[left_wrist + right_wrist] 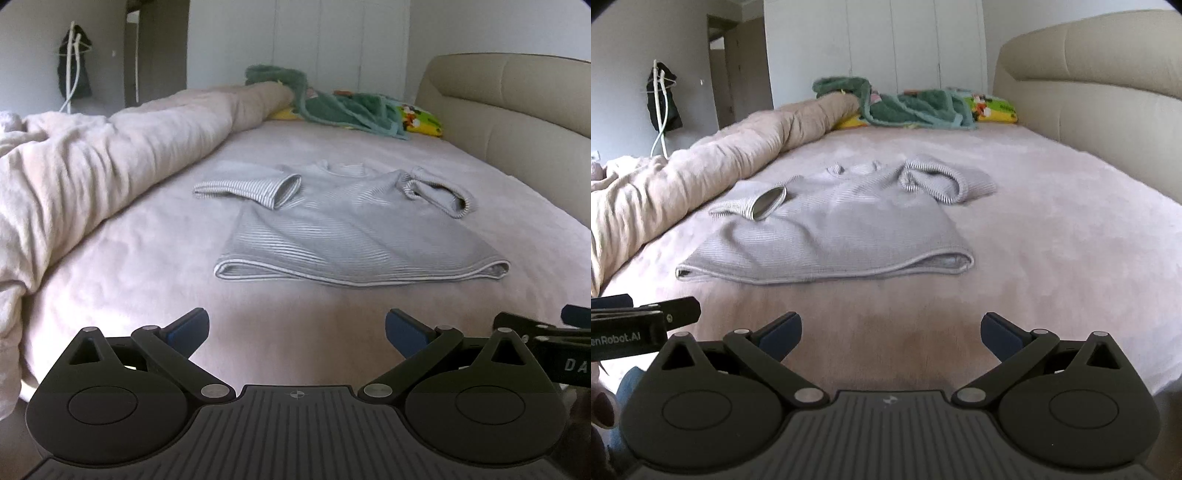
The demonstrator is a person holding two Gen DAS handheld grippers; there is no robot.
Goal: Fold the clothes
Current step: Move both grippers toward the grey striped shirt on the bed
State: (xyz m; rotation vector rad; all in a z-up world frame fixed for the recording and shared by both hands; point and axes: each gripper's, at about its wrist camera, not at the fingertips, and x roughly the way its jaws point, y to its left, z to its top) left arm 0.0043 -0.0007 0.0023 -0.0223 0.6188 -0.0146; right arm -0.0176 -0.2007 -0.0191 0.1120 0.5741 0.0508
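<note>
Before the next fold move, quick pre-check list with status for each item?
1. Left gripper open, holding nothing: ok.
2. Right gripper open, holding nothing: ok.
3. Grey striped knit sweater lies flat on the pink bed sheet, hem toward the grippers: ok.
4. Both sleeves folded in over the body: left sleeve ok; right sleeve bunched, not ok.
5. Sweater apart from the beige rolled duvet and the green towel: ok.
6. Underside of the sweater smooth: cannot tell.
</note>
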